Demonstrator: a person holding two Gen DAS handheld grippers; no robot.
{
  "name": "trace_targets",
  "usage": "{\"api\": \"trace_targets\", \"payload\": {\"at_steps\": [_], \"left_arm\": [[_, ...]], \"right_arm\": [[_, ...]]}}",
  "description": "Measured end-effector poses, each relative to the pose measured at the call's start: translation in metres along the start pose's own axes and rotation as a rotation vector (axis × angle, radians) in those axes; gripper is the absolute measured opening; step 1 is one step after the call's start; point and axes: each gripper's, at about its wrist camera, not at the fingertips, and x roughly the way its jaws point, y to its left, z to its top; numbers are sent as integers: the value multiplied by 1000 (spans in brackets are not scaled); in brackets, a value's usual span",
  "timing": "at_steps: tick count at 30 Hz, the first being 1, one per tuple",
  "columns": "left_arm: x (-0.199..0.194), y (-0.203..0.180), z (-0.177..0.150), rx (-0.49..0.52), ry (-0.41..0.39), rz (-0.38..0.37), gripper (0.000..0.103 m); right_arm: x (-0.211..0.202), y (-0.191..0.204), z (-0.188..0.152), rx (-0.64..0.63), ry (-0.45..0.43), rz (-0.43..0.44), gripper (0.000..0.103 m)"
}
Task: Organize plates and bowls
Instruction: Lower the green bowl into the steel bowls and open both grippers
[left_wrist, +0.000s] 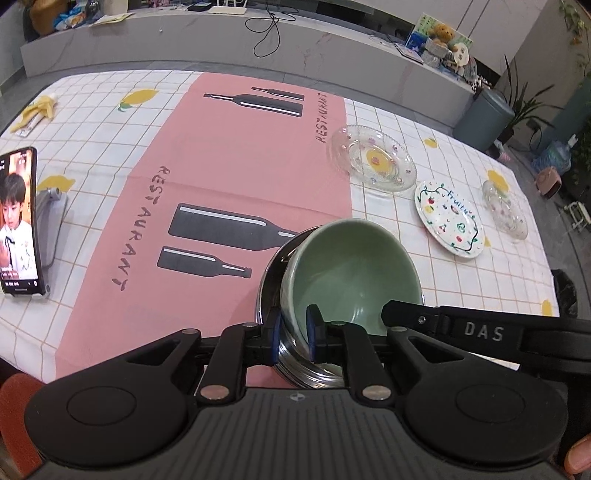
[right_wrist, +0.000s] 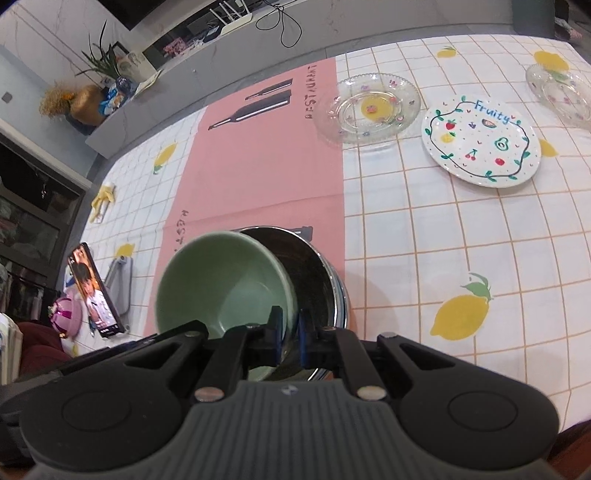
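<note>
A green ceramic bowl (left_wrist: 351, 273) sits tilted inside a steel bowl (left_wrist: 267, 288) on the pink runner. My left gripper (left_wrist: 293, 334) is shut on the green bowl's near rim. My right gripper (right_wrist: 290, 341) is shut on the opposite rim of the green bowl (right_wrist: 221, 280), with the steel bowl (right_wrist: 317, 273) behind it. A clear glass plate (left_wrist: 373, 157), a white "Fruity" plate (left_wrist: 448, 218) and a small glass dish (left_wrist: 504, 210) lie to the right; they also show in the right wrist view: glass plate (right_wrist: 373, 107), Fruity plate (right_wrist: 480, 142), dish (right_wrist: 561, 92).
A phone (left_wrist: 18, 221) on a stand plays video at the left. A banana peel (left_wrist: 35, 110) lies at the far left. A grey counter (left_wrist: 221, 40) with cables runs behind the table. The lemon-print tablecloth (right_wrist: 461, 236) covers the table.
</note>
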Motion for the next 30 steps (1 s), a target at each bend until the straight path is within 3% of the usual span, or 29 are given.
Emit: {"api": "trace_targets", "payload": {"at_steps": [14,21,25,30], "left_arm": [[-6,3,10,-6,-40,-19,19],[-10,0,11,-3,-60,-27,19],[-20,-7,14,5,-89,-52,21],[-31,-22,17,36,-119,-76,25]], "right_arm": [[8,5,3,-67,-19,-67,8],[-15,12,5,-134,-114,-93,12],[-33,12,8,-144,-170,-93,25],[-51,2,11,-133,-207,-89,29]]}}
